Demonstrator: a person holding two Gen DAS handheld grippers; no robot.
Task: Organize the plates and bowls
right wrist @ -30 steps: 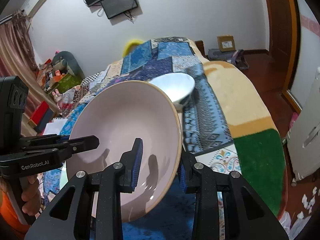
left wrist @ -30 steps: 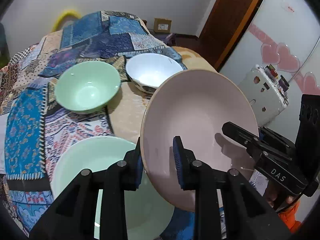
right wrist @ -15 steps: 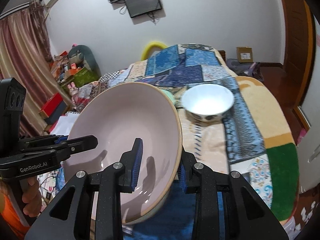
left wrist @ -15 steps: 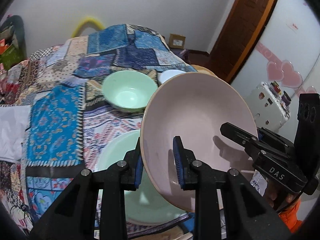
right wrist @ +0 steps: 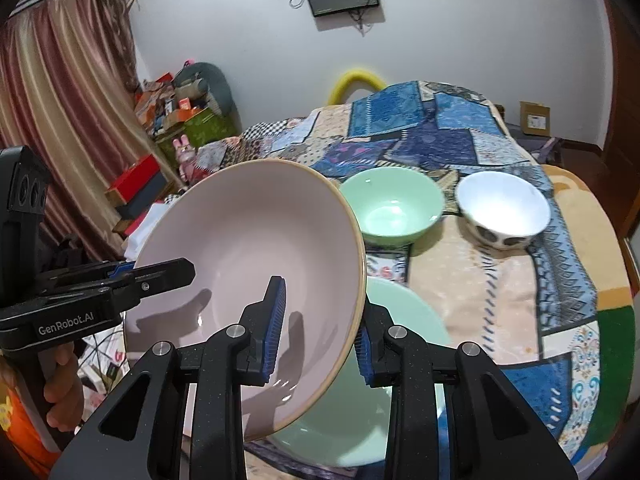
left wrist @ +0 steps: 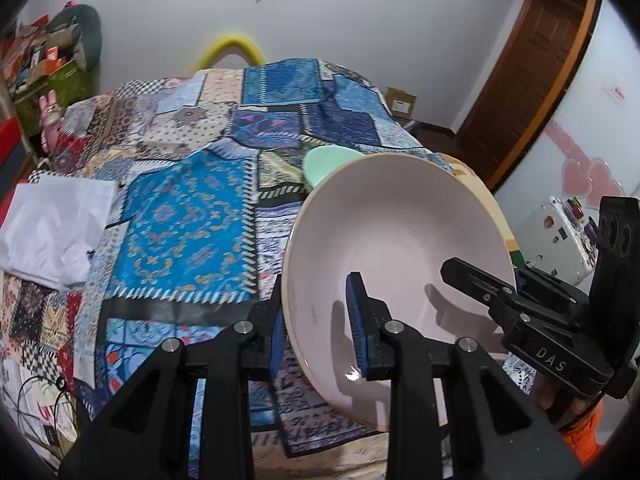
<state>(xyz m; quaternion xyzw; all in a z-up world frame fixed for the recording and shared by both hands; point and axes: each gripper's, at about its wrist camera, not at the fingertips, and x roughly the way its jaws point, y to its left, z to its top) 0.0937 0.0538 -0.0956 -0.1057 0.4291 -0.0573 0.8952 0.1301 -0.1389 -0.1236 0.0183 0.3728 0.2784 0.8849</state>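
- Pink plate (right wrist: 248, 264), tilted above the green plate (right wrist: 400, 380), has opposite rims clamped by left gripper (left wrist: 318, 320) and right gripper (right wrist: 320, 332).
- Green bowl (right wrist: 394, 206) sits beside white bowl (right wrist: 502, 208).

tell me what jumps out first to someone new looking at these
A large pale pink ceramic plate fills both views, tilted and clamped at opposite rims by the left gripper and right gripper. Below it on the patchwork quilt lies a mint green plate; behind stand a mint green bowl and a white bowl.
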